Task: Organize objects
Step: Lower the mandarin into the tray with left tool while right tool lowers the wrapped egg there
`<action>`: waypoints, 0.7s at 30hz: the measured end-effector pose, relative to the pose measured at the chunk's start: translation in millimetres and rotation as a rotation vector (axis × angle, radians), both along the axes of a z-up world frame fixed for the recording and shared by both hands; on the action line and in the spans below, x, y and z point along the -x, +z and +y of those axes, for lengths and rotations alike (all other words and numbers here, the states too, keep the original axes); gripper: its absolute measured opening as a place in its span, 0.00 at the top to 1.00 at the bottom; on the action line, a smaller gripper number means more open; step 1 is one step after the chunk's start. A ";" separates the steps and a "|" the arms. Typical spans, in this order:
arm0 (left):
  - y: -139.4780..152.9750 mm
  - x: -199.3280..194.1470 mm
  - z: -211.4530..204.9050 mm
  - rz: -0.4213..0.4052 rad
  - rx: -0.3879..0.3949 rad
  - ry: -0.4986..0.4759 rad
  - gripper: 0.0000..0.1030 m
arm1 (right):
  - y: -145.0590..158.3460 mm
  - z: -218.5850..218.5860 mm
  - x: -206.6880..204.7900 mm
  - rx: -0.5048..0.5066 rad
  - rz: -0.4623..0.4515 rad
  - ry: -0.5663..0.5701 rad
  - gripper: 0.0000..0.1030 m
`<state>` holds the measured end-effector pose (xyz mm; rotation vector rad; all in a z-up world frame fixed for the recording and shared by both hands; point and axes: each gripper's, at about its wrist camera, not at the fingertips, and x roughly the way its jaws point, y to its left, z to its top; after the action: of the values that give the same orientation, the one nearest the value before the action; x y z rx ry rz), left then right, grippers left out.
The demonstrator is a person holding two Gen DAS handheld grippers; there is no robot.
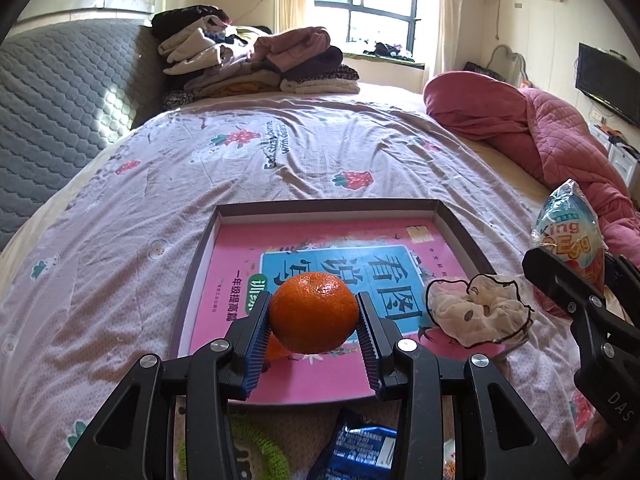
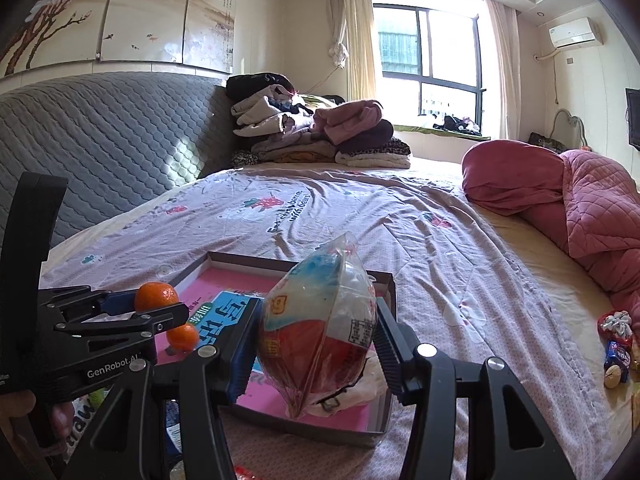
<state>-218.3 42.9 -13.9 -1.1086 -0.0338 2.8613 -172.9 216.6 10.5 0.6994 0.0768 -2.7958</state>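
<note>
**Over the tray, both grippers loaded**

Over the bed [image 1: 320,148], a shallow tray [image 1: 460,224] lies near the front edge, with a pink book [image 1: 240,248] flat inside it. From the left: the left gripper [image 1: 314,316] hangs above the near part of the tray and grips an orange [image 1: 314,312], its pads pressed to the fruit's two sides at a middling spread. A second orange [image 2: 182,336] lies on the book just below it, partly hidden. Right of that, a pale scrunchie [image 1: 480,314] sits at the tray's near right corner. Furthest right, the right gripper [image 2: 316,340] clamps an egg-shaped snack in a clear bag [image 2: 320,320], its jaws set a little wider than the left pair, above the same corner. A blue packet [image 1: 356,452] and a green knit thing [image 1: 256,448] lie on the bed nearer than the tray, still outside it.

The step in hand looks like setting both items into the tray. To do it well, the orange should be lowered until it touches the book before the jaws part, and set beside the other orange, since a round fruit dropped from height would roll. The bagged egg would best go on bare book left of the scrunchie, laid on its side so it cannot topple. The two grippers are close, so releasing one at a time would avoid a knock.
</note>
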 end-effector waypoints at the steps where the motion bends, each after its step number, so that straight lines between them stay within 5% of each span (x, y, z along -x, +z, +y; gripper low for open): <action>1: -0.9 2.1 0.1 -0.003 -0.002 -0.001 0.59 | -0.8 0.5 2.3 -0.004 -0.001 0.000 0.48; 21: -32.9 34.9 27.3 -0.074 0.052 -0.051 0.59 | -41.5 -3.7 39.7 -0.099 -0.103 -0.003 0.48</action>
<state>-253.2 70.2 -46.8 -1.2065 0.0638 2.7907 -212.7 212.9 -31.0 0.8665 0.1967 -2.7685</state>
